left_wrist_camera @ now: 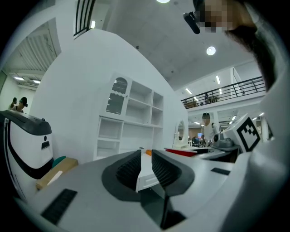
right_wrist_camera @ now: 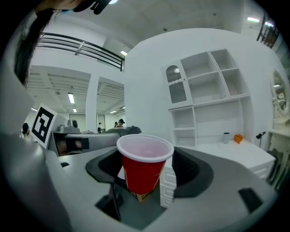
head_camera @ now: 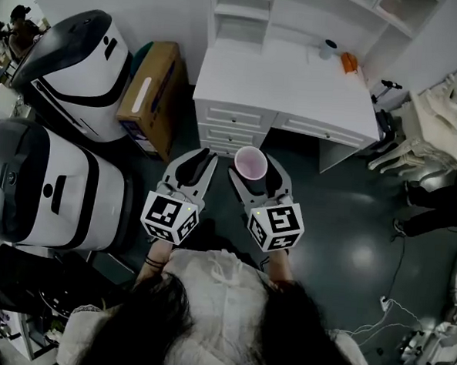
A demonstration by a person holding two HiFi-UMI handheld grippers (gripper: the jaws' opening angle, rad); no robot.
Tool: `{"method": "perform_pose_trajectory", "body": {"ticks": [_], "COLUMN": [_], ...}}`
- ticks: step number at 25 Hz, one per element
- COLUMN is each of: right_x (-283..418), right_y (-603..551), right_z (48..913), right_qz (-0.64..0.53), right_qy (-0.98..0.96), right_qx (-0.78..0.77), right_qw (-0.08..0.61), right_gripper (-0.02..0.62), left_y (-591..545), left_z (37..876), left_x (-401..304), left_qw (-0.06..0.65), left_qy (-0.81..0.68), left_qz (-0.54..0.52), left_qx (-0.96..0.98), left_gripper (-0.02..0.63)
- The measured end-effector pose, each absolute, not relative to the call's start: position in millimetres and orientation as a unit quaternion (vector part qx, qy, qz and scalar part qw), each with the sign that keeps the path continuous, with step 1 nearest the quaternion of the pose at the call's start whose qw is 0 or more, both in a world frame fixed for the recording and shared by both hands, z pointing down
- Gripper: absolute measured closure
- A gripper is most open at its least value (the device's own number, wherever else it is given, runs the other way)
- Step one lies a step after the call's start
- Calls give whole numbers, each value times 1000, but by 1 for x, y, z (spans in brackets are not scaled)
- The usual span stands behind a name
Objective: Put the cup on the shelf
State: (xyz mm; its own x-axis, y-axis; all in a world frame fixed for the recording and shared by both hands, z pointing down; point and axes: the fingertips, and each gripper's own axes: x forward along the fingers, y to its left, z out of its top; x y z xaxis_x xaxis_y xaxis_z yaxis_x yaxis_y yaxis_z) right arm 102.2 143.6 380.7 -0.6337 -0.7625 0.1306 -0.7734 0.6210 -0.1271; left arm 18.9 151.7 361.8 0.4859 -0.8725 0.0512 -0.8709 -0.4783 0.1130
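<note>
- Head view: a person stands before a white bench (head_camera: 288, 93) with drawers. A white shelf (head_camera: 258, 10) rises at the back of it.
- The right hand-held gripper (head_camera: 252, 173) pinches a red plastic cup (head_camera: 250, 163), which is upright with its mouth open to the camera. It is held in the air in front of the bench, well apart from the shelf.
- The left hand-held gripper (head_camera: 204, 156) is just beside it and carries nothing.
- A small grey cup (head_camera: 328, 48) and an orange object (head_camera: 349, 63) stand on the bench top. A cardboard box (head_camera: 151, 96) leans left of the bench, beside two large white-and-black machines (head_camera: 69, 68).
- Left gripper view: the left hand-held gripper (left_wrist_camera: 145, 166) has its jaws only narrowly spread, with nothing between them. The bench (left_wrist_camera: 146, 174) shows through the slit, and the shelf (left_wrist_camera: 136, 113) stands behind.
- The right hand-held gripper's marker cube (left_wrist_camera: 247, 131) shows at the right edge.
- Right gripper view: the right hand-held gripper (right_wrist_camera: 146, 164) has its ribbed pads set wide against both sides of the red plastic cup (right_wrist_camera: 142, 170). The cup is upright and has a white rim.
- The shelf (right_wrist_camera: 206, 86) and the bench (right_wrist_camera: 238, 152) lie beyond it to the right.
</note>
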Motion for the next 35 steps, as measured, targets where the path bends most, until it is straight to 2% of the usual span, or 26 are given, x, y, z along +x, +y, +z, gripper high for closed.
{"method": "perform_pose_trajectory", "body": {"ticks": [18, 35], "right_x": [113, 47], "right_y": [147, 9], "right_z": [406, 409], "right_qz": [101, 100], "right_qy": [-907, -896], "right_qx": [406, 428], "right_qw": [49, 55], "right_gripper": [252, 252], "left_y": [154, 14], "left_z": [379, 376], "left_x": [38, -31], "left_qw": [68, 59], "left_qy": [-513, -492], "left_qz": [19, 12], "left_qx": [855, 868], "left_gripper": [525, 525]}}
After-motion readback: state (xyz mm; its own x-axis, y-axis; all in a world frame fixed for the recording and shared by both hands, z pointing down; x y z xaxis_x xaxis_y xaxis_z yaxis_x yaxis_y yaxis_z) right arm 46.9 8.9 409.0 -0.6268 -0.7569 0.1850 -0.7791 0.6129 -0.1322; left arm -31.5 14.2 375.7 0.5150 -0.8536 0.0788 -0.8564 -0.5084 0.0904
